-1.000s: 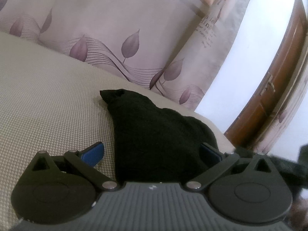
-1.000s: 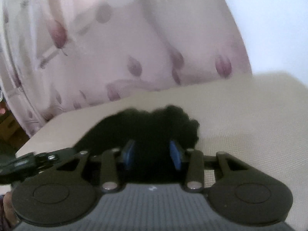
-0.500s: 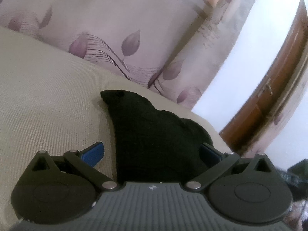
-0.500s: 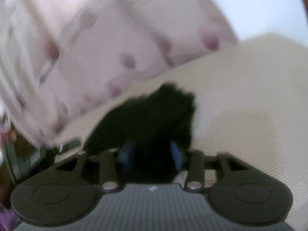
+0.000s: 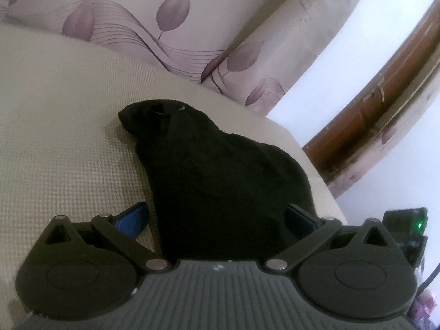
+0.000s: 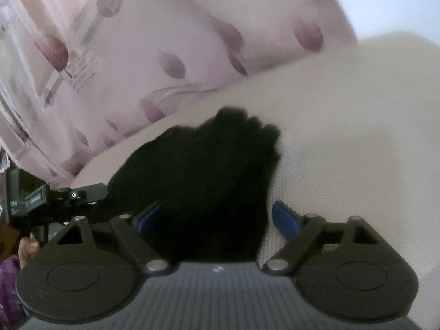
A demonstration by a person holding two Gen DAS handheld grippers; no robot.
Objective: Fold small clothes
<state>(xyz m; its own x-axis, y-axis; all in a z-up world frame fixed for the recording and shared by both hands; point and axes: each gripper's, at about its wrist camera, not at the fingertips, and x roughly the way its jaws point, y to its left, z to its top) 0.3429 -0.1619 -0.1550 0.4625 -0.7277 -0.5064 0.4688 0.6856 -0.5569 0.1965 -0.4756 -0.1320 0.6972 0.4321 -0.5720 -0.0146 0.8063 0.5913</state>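
A small black garment (image 5: 220, 181) lies bunched on the beige textured surface (image 5: 60, 126), near its far right edge. My left gripper (image 5: 217, 217) stands open, its blue pads wide apart on either side of the cloth's near end, not pressing it. In the right wrist view the same black garment (image 6: 209, 181) lies between the blue pads of my right gripper (image 6: 217, 217). Its jaws are opening, and the pads stand clear of the cloth on both sides.
A pale curtain with purple leaf prints (image 5: 170, 24) hangs behind the surface. A brown wooden door frame (image 5: 385, 104) is at the right. The other gripper's black body (image 6: 33, 200) shows at the left of the right wrist view, over the surface's edge.
My right gripper's pads were close together on the black cloth and have spread wide, letting it go. The left gripper stayed open and has shifted across the surface, and the garment now looks nearer.
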